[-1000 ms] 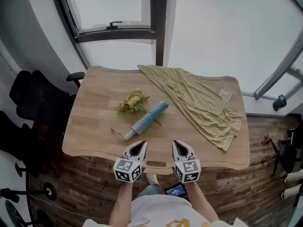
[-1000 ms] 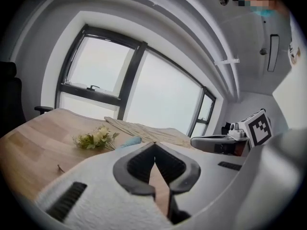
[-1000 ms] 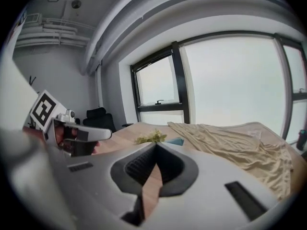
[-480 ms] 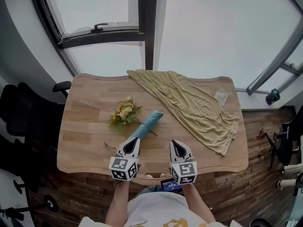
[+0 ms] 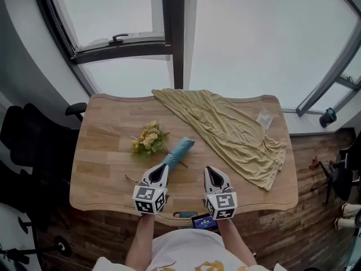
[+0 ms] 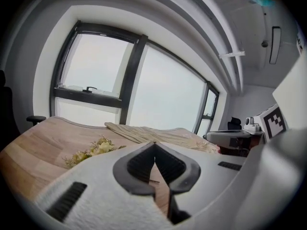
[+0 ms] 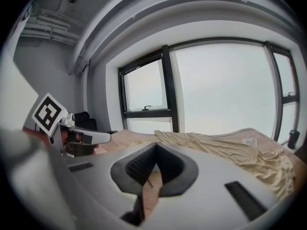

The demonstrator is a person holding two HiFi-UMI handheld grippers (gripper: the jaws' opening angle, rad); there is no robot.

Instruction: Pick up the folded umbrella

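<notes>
the light-blue folded umbrella [image 5: 177,153] lies slantwise on the wooden table [image 5: 101,171], just beside a small bunch of yellow flowers [image 5: 148,138], its near end hidden behind the tips of the left gripper [image 5: 162,168]. that gripper and the right gripper [image 5: 210,171] both have their jaws pressed together with nothing between them. a yellowish cloth [image 5: 225,129] sprawls over the table's right half.
</notes>
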